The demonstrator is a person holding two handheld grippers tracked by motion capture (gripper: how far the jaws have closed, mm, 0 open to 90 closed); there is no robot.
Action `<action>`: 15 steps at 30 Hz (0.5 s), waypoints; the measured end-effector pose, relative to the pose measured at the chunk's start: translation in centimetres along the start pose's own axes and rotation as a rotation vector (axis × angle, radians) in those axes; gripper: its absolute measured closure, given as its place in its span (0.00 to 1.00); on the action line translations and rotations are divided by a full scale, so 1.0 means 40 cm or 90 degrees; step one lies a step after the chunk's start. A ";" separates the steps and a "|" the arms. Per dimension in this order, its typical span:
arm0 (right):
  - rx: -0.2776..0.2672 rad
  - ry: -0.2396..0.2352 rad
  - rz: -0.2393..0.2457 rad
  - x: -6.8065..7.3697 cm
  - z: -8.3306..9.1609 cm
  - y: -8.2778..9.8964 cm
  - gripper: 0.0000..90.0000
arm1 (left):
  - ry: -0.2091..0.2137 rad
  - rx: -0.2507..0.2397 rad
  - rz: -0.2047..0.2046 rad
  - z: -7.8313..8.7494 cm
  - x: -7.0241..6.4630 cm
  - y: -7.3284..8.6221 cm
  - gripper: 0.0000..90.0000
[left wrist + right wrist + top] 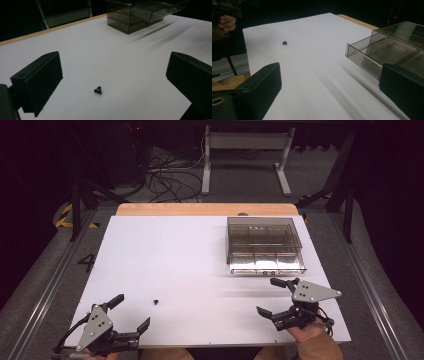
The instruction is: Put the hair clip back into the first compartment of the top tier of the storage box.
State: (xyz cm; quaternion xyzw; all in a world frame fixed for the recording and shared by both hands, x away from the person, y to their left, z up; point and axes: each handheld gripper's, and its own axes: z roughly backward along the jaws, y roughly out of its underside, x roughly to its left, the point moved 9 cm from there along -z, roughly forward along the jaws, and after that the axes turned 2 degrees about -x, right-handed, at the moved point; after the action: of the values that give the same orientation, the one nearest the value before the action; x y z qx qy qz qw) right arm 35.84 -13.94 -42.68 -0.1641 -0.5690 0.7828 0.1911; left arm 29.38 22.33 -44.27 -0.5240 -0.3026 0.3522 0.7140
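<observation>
A white table [200,270] under dim light, dark floor all round, cables [165,175] tangled on the ground beyond the far edge and a grey frame [245,155] standing back there. A strip of bare wood [205,209] shows along the far side of the white top.

Down near the front edge lies the screw [156,302], a tiny black thing, alone on the white, left of centre. In the left gripper view the screw [98,90] sits on the table between the two black jaws and a little ahead of them, touching neither. From the right gripper view it is a dark speck [284,42] well off across the sheet.

The left gripper [132,313] hovers at the front left corner, jaws spread wide, nothing between them. The screw is near its tips, just to the right of them in the high view. A hand [92,352] grips it from below, at the bottom edge.

Over on the right, the right gripper [272,296] is wide open too and holds nothing; a hand [310,332] in a tan sleeve [315,350] carries it. It sits well apart from the screw.

Just beyond that gripper stands the box [264,245], smoky clear plastic, on the right half of the table. Its drawer [267,264] is pulled out toward the person, and dividers split it into compartments. In the right gripper view the drawer [372,58] juts out just past the right-hand jaw.
</observation>
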 end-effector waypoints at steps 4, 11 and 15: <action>0.001 -0.012 0.008 0.010 -0.025 -0.020 0.06 | 0.000 0.002 0.001 0.000 0.000 0.001 0.02; 0.004 -0.035 0.022 0.032 -0.064 -0.050 0.06 | -0.001 -0.001 0.009 0.001 0.000 0.001 0.02; 0.005 -0.043 0.027 0.037 -0.077 -0.063 0.06 | 0.000 -0.001 0.007 0.001 0.001 0.001 0.02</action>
State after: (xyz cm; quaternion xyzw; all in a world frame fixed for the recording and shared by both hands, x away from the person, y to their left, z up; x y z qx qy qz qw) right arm 36.29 -9.95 -41.24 -0.1492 -0.5684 0.7940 0.1558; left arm 29.35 22.40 -44.29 -0.5261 -0.2999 0.3563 0.7116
